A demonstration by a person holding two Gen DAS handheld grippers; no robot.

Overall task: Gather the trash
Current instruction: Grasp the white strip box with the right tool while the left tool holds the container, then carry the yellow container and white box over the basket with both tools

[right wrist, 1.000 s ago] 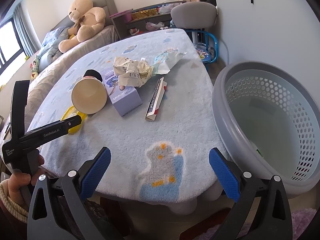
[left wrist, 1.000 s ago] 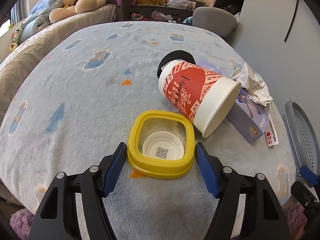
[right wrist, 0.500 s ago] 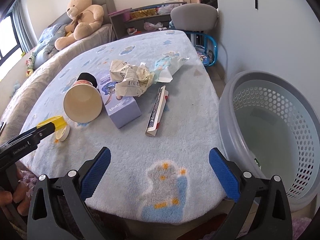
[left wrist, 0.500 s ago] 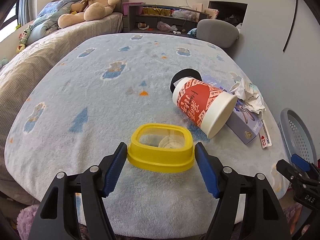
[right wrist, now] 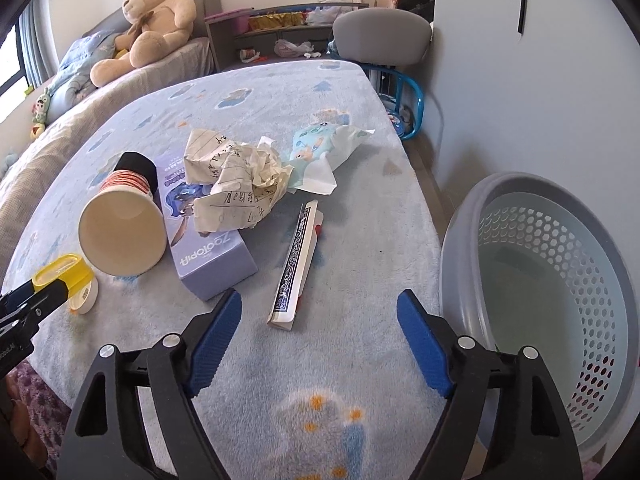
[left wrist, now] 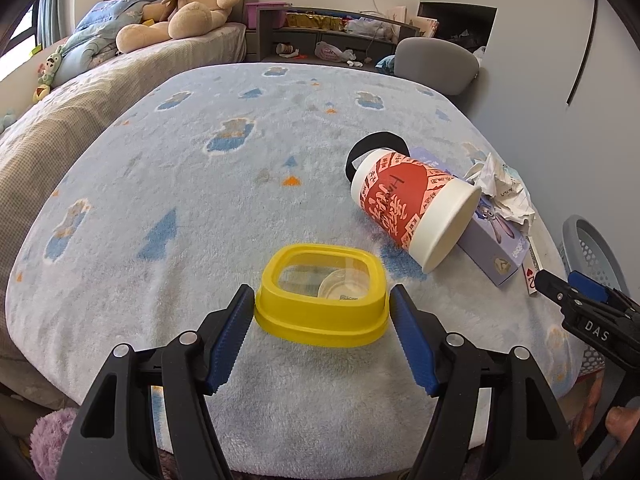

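My left gripper [left wrist: 322,316] is shut on a yellow square lid [left wrist: 322,300] and holds it a little above the blue fleece table [left wrist: 224,184]; a small white round cap [right wrist: 84,296] lies beneath it. A red paper cup [left wrist: 412,204] lies on its side beside a purple box [right wrist: 208,240], with crumpled paper [right wrist: 236,184] on top. A card pack [right wrist: 298,268] and a wrapper [right wrist: 324,148] lie nearby. My right gripper [right wrist: 318,340] is open and empty over the table's near edge. The grey basket [right wrist: 560,300] stands to its right.
A grey chair [right wrist: 382,32] stands behind the table. A bed with a teddy bear [left wrist: 180,4] is at the far left. The wall runs close along the right side by the basket.
My left gripper has lifted the yellow lid off the table and pulled back, leaving the white cap behind. My right gripper has moved forward over the table toward the card pack.
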